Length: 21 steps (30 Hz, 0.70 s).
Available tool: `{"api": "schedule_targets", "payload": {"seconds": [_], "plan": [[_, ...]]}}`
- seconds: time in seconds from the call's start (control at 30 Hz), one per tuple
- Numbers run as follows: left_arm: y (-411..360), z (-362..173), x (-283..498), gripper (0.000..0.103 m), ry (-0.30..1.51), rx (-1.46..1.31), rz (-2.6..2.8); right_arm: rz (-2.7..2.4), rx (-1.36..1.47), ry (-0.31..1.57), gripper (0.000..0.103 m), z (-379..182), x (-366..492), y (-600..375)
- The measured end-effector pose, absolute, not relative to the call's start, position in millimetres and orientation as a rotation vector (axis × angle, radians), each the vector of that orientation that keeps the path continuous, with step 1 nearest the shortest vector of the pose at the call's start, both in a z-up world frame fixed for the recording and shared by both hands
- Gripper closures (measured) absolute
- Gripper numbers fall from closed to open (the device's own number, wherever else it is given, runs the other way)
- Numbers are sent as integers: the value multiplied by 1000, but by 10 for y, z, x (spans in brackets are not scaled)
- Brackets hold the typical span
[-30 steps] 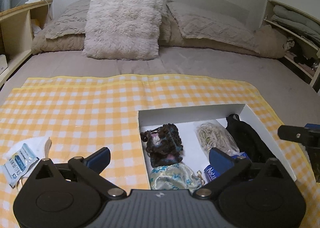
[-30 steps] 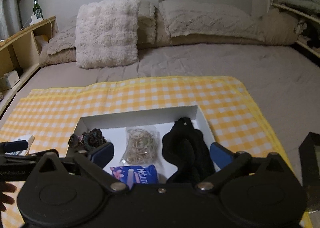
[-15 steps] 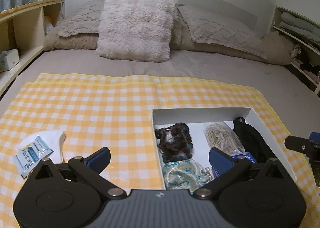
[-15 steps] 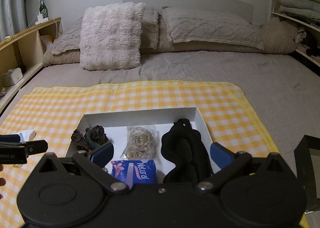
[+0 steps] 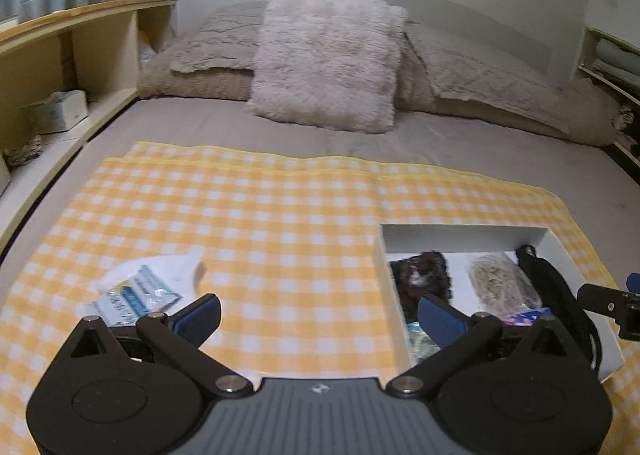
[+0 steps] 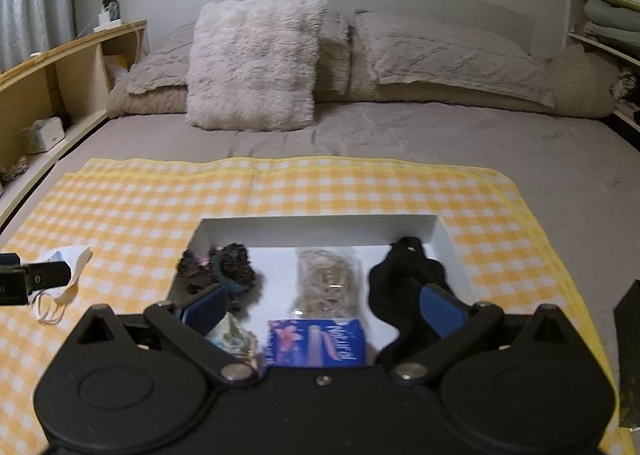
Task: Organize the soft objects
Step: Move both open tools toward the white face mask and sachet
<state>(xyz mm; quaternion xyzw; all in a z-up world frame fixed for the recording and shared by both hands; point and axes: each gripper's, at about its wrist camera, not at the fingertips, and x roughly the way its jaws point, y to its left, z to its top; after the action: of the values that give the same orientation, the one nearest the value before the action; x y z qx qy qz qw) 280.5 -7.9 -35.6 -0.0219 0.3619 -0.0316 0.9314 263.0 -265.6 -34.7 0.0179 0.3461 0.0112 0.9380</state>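
In the left wrist view, the left gripper hangs over the checked cloth with its fingers wide apart and nothing between them. The items not yet boxed, a face mask with a blue-printed packet lying on it, sit just ahead of and outboard of the left fingertip. The pair's long axis seems to run slantwise across the finger line, from near-left to far-right. The white box lies to the right of the right fingertip, already holding a dark scrunchie, a bag of rubber bands and a black cloth. Against a second ago, the mask sits closer to the fingers and nearer the centre, so this gripper has swung left towards it.

In the right wrist view, the right gripper is likewise spread and empty, poised over the box with a blue tissue pack between its fingers. The mask lies far off beyond its left finger, beside the left gripper's tip, so the left hand is clearly the nearer one. This view has changed little apart from a slight rise.
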Motion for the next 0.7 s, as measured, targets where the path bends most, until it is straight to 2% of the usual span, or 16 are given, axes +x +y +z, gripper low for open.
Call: {"api": "schedule_targets", "payload": {"seconds": [0.7], "plan": [[1085,-415,2663,0,755,-86,158,239,13,699,0,-309,2955,-1448]]}}
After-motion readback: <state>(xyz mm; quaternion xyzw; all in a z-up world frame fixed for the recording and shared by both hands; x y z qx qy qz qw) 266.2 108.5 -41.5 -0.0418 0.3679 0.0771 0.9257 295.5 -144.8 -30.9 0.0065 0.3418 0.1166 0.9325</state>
